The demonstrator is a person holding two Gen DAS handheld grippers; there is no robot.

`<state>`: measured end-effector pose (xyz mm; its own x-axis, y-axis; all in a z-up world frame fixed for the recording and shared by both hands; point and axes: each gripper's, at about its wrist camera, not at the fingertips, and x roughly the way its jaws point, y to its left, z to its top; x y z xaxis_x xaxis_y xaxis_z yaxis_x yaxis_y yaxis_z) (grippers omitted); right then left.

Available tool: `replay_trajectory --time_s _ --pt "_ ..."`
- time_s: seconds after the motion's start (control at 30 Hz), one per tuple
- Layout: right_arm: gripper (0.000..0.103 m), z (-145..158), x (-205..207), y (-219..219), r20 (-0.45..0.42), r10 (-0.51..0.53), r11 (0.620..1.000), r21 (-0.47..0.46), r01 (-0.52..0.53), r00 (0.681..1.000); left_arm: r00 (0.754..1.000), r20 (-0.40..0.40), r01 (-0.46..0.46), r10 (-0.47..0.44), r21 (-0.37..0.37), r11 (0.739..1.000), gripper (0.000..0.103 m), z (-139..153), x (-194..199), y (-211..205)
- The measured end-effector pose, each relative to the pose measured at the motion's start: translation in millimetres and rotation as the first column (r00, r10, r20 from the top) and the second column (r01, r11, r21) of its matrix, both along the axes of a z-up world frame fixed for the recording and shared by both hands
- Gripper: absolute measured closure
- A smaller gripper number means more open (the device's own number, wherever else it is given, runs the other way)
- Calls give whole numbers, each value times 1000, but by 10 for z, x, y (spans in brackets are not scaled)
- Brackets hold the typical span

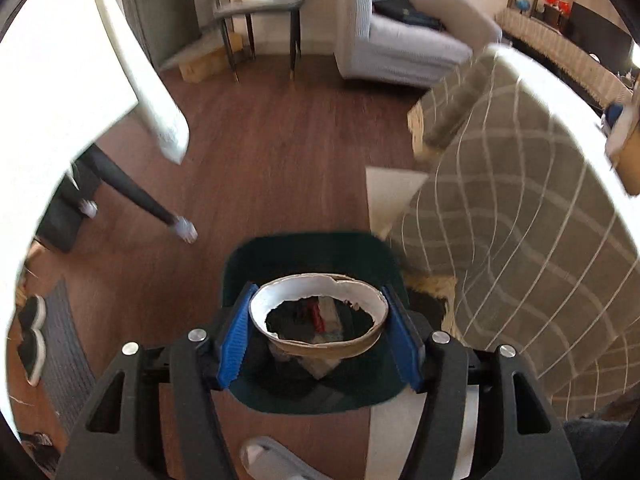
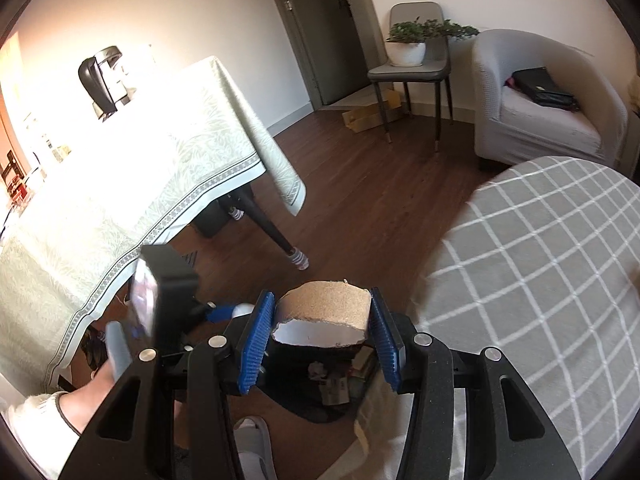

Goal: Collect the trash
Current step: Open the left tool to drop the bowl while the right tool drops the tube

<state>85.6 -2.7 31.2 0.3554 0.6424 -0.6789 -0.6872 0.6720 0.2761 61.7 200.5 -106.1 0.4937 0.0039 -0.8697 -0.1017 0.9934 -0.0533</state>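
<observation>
Both claws carry torn paper-cup pieces above the dark trash bin (image 1: 304, 248) on the floor: left gripper (image 1: 318, 330) pinches a ragged ring (image 1: 320, 288), right gripper (image 2: 320, 332) a brown cup half (image 2: 328, 304). Light, flimsy, easily crushed; side walls look the best hold.

A home living room – armchair (image 2: 540, 100), clothed dining table (image 2: 120, 184) (potted plant (image 2: 408, 44) on chair)

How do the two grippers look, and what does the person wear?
Both the left gripper and the right gripper have black angular frames with round silver bolts and ribbed blue pads. In the right wrist view, a cream knitted sleeve shows. No cables are visible.
</observation>
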Motion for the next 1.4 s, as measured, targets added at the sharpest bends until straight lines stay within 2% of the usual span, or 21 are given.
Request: replay_trajectory --time_s 0.1,0.3,0.4,0.57,0.77,0.9,1.1,1.2,1.3,1.4 --pt "54 -59 -11 152 -4 19 1000 -13 -19 1000 1000 -20 -6 6 17 1000 29 -119 -22 54" --pt "55 -227 -6 468 -18 41 998 -50 -42 999 999 -25 -20 21 31 999 29 -182 -125 294" --pt "55 -339 4 587 -24 35 996 -77 -37 999 998 3 -56 56 14 998 29 -47 -187 466" --pt "55 -565 47 778 -43 14 991 -131 -20 999 990 76 -118 123 -65 991 34 311 -336 708" --pt "55 -823 30 990 -67 29 981 -189 -41 997 974 162 -147 158 -77 986 45 639 -478 887" --pt "55 -1037 62 1093 -94 23 976 -212 -42 995 962 197 -176 191 -91 980 48 789 -548 956" --pt "55 -1271 115 1151 -123 0 972 -233 -29 992 959 239 -135 156 -101 986 54 1011 -647 855" --pt "54 -1389 150 1162 -142 -18 970 -242 -17 990 953 281 -91 109 -75 993 55 1179 -699 722" --pt "53 -1527 172 1156 -161 -41 968 -251 -1 986 946 308 -83 101 -71 994 55 1285 -716 676" --pt "44 -1601 166 1160 -171 -48 968 -252 4 984 937 333 -76 107 -104 992 55 1389 -735 653"
